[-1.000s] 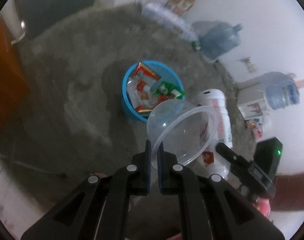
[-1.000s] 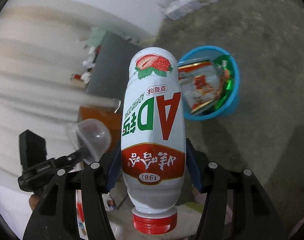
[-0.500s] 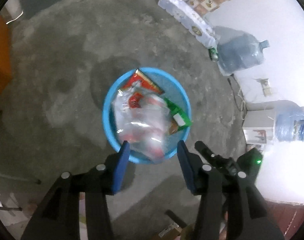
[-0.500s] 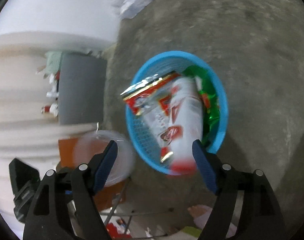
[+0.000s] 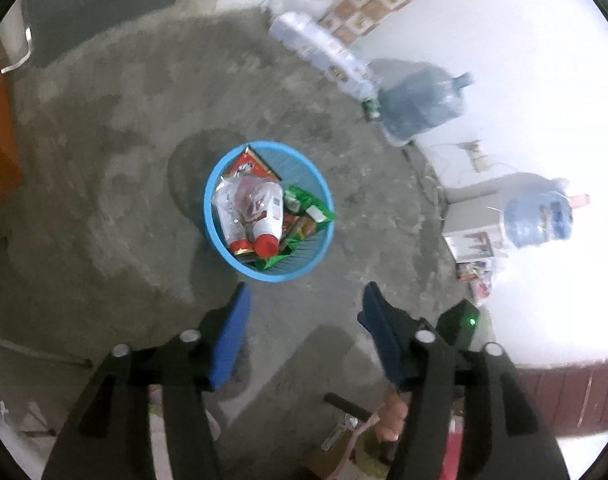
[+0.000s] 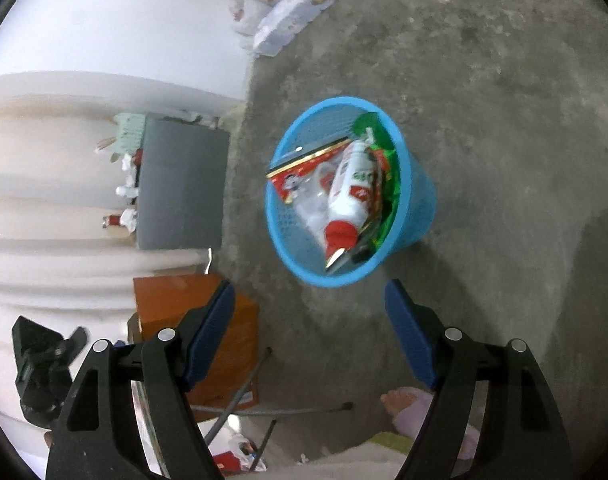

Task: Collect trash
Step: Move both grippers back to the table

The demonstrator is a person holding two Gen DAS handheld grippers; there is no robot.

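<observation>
A blue mesh basket (image 5: 208,204) stands on the concrete floor, beyond both grippers. A white milk bottle with a red cap (image 5: 268,208) and a crumpled clear plastic cup (image 5: 232,200) lie in it on top of a red wrapper (image 5: 252,165) and green wrappers (image 5: 308,205). My left gripper (image 5: 307,286) hovers above the basket's near rim; its jaws are opening and nothing is between them. In the right wrist view the basket (image 6: 420,200) holds the same bottle (image 6: 354,188). My right gripper (image 6: 310,285) hangs open and empty just short of it.
Two large water jugs (image 5: 420,104) (image 5: 540,216) and a wrapped pack of bottles (image 5: 320,48) line the wall. An orange box (image 6: 211,320), a grey cabinet (image 6: 183,188) and thin metal rods (image 6: 263,410) lie left of the basket. A person's foot (image 6: 408,400) is near.
The left gripper let go of the clear cup and the right let go of the bottle. Both now lie in the basket. Both pairs of jaws opened wide and the basket looks farther off.
</observation>
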